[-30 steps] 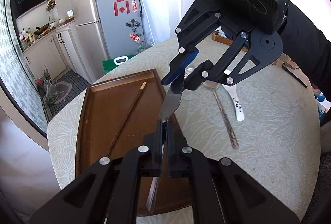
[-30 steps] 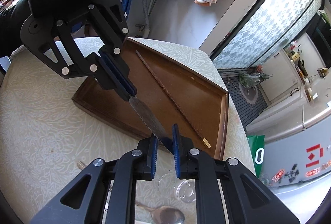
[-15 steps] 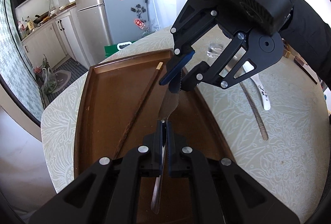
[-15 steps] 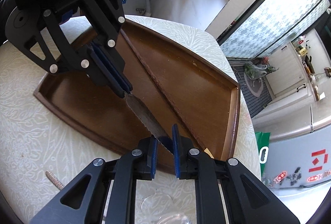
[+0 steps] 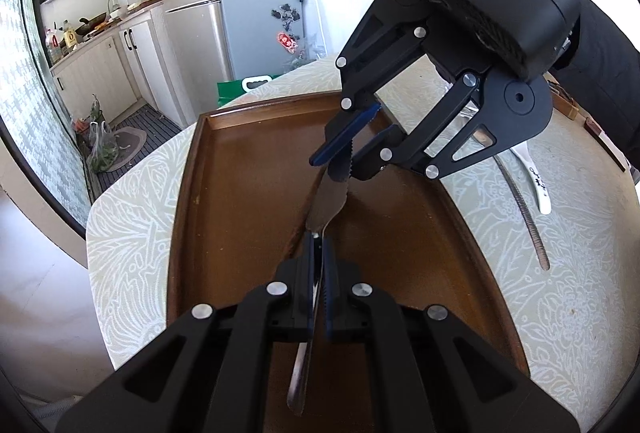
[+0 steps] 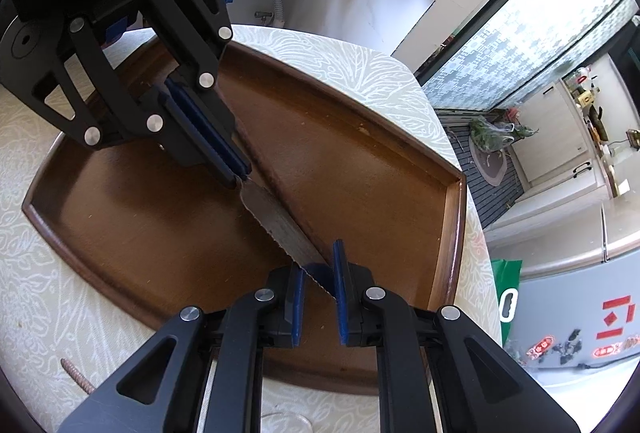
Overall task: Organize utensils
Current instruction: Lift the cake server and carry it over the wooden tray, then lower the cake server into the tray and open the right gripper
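A serrated table knife point(image 5: 326, 201) hangs over the brown wooden tray point(image 5: 248, 217). My left gripper point(image 5: 317, 245) is shut on its handle, which runs back under the fingers. My right gripper point(image 5: 344, 157) faces the left one and is shut on the blade tip. In the right wrist view the blade point(image 6: 280, 225) runs from the left gripper point(image 6: 236, 173) into the right gripper point(image 6: 318, 269), over the tray point(image 6: 360, 161). A long brown chopstick point(image 6: 272, 177) lies in the tray, mostly hidden beneath the knife.
On the patterned tablecloth right of the tray lie a long ridged-handle metal utensil point(image 5: 524, 213) and a white ceramic spoon point(image 5: 538, 185). A ridged brown stick end point(image 6: 78, 375) lies near the tray's front. A fridge point(image 5: 240, 1) and kitchen cabinets stand beyond the table.
Both grippers have carried the knife leftward from the tray's right rim to above the tray's middle, and lower over it. Both stay shut on the knife.
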Motion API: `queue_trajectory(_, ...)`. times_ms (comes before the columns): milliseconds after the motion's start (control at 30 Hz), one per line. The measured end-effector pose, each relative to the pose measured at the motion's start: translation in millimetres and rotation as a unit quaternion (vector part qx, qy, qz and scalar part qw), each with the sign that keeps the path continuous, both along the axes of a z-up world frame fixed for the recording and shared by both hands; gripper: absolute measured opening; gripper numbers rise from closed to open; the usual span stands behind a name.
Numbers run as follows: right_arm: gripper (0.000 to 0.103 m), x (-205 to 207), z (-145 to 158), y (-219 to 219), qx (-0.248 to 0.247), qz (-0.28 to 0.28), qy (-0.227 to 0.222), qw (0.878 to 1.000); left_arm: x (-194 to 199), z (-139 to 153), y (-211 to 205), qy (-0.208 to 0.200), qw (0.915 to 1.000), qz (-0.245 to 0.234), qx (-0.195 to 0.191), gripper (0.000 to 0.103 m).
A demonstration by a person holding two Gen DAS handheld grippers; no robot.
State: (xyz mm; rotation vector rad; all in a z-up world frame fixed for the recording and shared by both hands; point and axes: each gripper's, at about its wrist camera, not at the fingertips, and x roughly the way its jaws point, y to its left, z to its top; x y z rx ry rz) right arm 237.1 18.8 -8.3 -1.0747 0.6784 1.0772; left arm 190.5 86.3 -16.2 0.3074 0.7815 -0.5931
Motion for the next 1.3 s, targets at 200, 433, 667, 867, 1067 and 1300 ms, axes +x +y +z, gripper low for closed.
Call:
queue_trajectory(200, 0.014, 7.5, 3.6, 8.9, 0.008, 0.002, -0.019, 1.0, 5.8, 3.3, 10.5, -0.01, 0.9998, 0.013, 0.006, 0.005)
queue_trajectory(433, 0.017, 13.5, 2.8, 14.2, 0.014, -0.003, -0.049, 0.999, 14.2, 1.1, 19.6, -0.013, 0.9995, 0.029, 0.007, 0.006)
queue_trajectory(667, 0.05, 15.4, 6.0, 8.1, 0.017, -0.011, -0.068, 0.997, 15.1, -2.5, 14.9, -0.015, 0.9992, 0.033, 0.019, 0.014)
queue_trajectory(867, 0.055, 14.8, 12.8, 1.3, 0.013, -0.017, -0.064, 0.998, 11.2, 0.5, 14.1, -0.031, 0.9985, 0.039, 0.02, 0.059)
queue_trajectory(1067, 0.075, 3.0, 40.9, -22.8, 0.053, -0.042, -0.055, 0.996, -0.2, 21.6, 13.4, -0.064, 0.9963, 0.053, 0.02, 0.091)
queue_trajectory(1300, 0.086, -32.0, 97.1, -98.9, 0.152, -0.112, -0.038, 0.981, -48.0, 58.1, -7.3, -0.092, 0.9952, 0.03, -0.007, 0.096)
